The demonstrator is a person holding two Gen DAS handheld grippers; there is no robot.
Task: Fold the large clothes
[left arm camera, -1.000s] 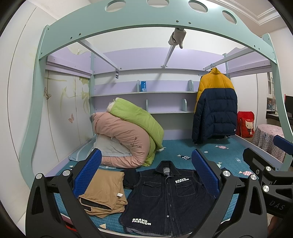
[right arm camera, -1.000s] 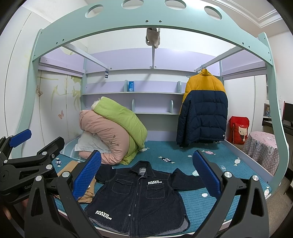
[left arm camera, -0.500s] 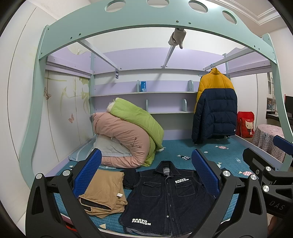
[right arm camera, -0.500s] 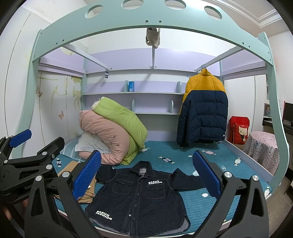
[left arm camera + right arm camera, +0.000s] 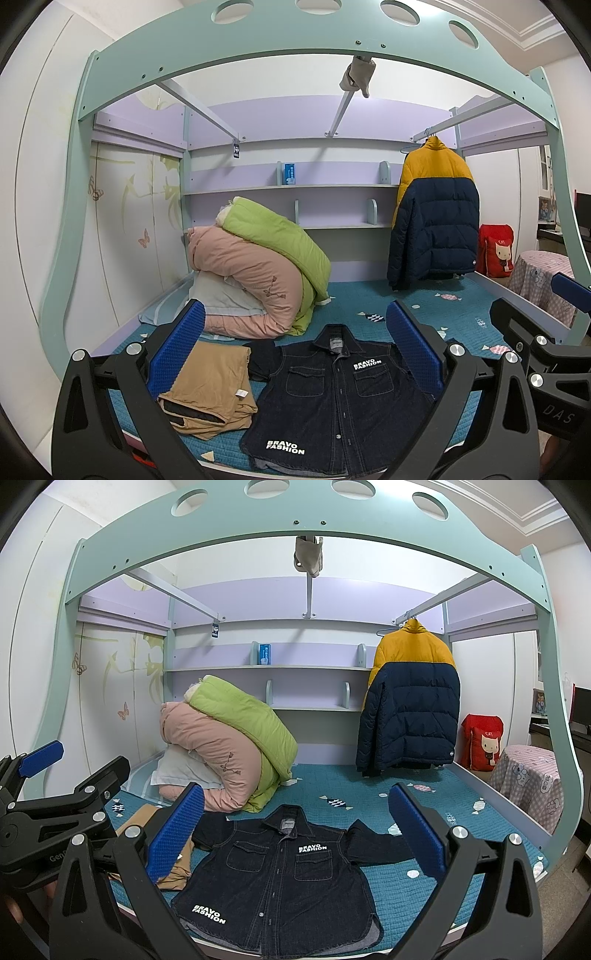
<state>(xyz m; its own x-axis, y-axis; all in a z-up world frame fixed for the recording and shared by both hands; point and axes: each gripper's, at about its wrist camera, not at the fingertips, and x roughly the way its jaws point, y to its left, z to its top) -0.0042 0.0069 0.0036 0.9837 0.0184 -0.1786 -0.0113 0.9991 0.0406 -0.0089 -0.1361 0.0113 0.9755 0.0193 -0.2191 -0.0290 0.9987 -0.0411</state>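
A: Nothing has shifted since a second ago; your left claw [image 5: 295,354] and right claw [image 5: 295,834] hover spread wide and empty, so folding has not begun.

B: And the denim shirt [image 5: 280,878]?

A: Flat on the bed [image 5: 436,805], front up, at 6 o'clock below both claws, untouched; one sleeve runs toward 3 o'clock; folded tan trousers [image 5: 207,391] lie at its 9 o'clock.

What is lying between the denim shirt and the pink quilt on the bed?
Between the denim shirt and the pink quilt lies only bare teal mattress; both views show it. The folded tan garment sits beside the shirt instead.
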